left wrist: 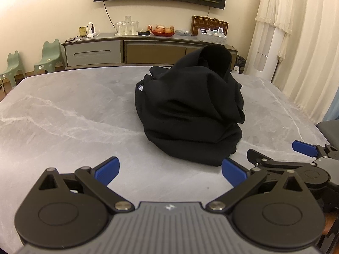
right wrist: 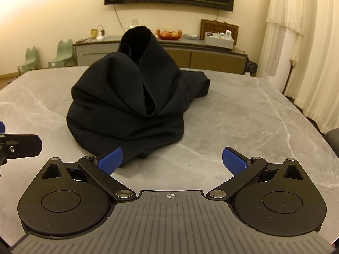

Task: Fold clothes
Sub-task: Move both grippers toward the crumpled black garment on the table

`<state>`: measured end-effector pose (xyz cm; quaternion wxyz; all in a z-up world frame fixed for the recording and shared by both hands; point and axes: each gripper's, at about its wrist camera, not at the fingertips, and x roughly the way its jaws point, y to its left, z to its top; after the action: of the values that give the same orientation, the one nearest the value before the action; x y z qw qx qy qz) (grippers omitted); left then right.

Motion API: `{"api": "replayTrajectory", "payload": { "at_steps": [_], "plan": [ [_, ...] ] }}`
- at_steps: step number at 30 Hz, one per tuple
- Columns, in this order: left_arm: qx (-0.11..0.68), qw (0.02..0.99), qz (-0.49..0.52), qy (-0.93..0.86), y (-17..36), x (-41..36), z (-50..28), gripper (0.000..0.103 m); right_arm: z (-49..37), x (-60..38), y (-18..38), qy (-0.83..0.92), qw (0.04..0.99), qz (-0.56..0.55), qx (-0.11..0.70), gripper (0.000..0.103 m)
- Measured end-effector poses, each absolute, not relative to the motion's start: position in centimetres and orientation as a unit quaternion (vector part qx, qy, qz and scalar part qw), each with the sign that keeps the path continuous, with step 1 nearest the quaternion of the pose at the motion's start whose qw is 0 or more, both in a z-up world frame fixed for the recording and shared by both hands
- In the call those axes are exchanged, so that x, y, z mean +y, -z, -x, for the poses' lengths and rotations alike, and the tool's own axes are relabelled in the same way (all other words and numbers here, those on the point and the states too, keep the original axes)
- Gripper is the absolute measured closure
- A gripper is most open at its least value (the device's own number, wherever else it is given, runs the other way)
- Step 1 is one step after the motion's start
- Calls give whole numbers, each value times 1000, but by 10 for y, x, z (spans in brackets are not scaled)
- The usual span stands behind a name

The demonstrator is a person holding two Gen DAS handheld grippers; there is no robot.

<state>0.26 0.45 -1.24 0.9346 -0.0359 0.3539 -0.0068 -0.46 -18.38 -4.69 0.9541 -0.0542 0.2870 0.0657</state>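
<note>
Both tongs, the left gripper [left wrist: 170, 172] and the right gripper [right wrist: 172, 160], stand wide open and empty above the marble table [left wrist: 63, 114]. Beyond lies the crumpled black garment [right wrist: 127, 101]; better first find an edge and spread it flat.

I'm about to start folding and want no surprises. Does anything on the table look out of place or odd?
Only the black garment: it sits bunched in a tall heap on the grey marble table, one fold standing up at the top, not laid flat. Nothing looks spilled or damaged.
</note>
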Motion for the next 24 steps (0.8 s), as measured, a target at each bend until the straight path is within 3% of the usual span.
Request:
{"api": "replayTrajectory", "payload": {
  "at_steps": [10,24],
  "plan": [
    [349,933,78,21,18,12,0,0,3,-184,48,-63,953,61,290,1],
    [370,929,10,17,21,8,-5,0,3,-184,49,-60,953,63,289,1]
  ]
}}
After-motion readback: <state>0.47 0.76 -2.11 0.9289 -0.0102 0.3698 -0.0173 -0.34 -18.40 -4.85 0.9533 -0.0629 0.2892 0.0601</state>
